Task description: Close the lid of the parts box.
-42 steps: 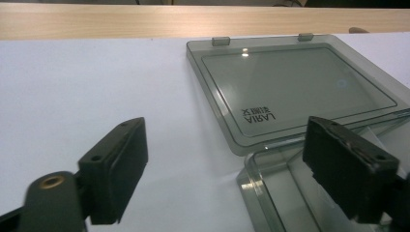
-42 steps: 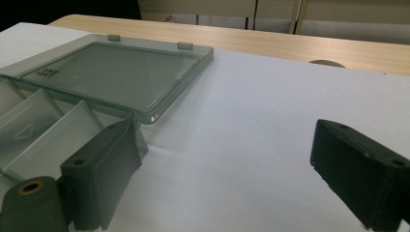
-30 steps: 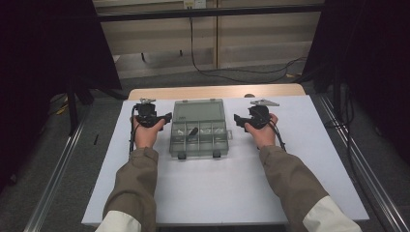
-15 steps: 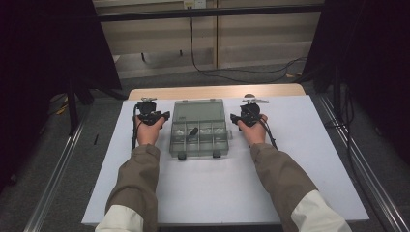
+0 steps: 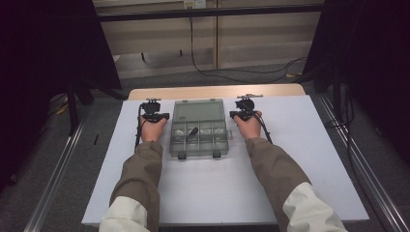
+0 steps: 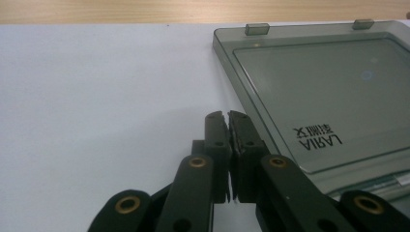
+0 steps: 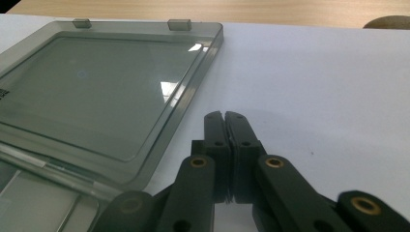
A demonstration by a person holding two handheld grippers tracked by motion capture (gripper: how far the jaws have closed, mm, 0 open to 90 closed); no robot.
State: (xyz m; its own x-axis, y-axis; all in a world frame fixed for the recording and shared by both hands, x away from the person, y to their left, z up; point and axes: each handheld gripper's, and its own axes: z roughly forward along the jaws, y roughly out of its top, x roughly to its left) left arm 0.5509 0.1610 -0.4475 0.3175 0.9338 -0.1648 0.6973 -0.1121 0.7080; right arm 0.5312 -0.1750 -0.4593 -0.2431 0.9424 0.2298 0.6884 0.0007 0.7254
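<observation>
The left gripper [image 5: 162,116] is sitting on the white sheet [image 5: 290,159] just beside the left edge of the box [image 5: 199,129], toward the sheet's far edge, and its jaws have just been closing: a second ago they were standing apart, and now they are pressed together with nothing between them, as the left gripper view makes plain (the pads [image 6: 216,126] are meeting over bare sheet, with the lid [image 6: 319,92] lying flat off to one side). The box is lying open in the middle of the far half of the sheet, its smoky lid folded back toward the wooden table edge [image 5: 215,91], its tray [image 5: 199,137] of compartments facing the person, one small dark piece [image 5: 192,131] resting in a middle compartment. The right gripper [image 5: 235,115] is mirroring the left one just beside the box's right edge, its jaws likewise having just been closing and now shut on nothing. Both hands have drifted inward toward the box since the earlier frames. With both grippers empty and shut flanking the box, the person is probably getting ready to nudge or steady it from both sides, not pick anything up.
</observation>
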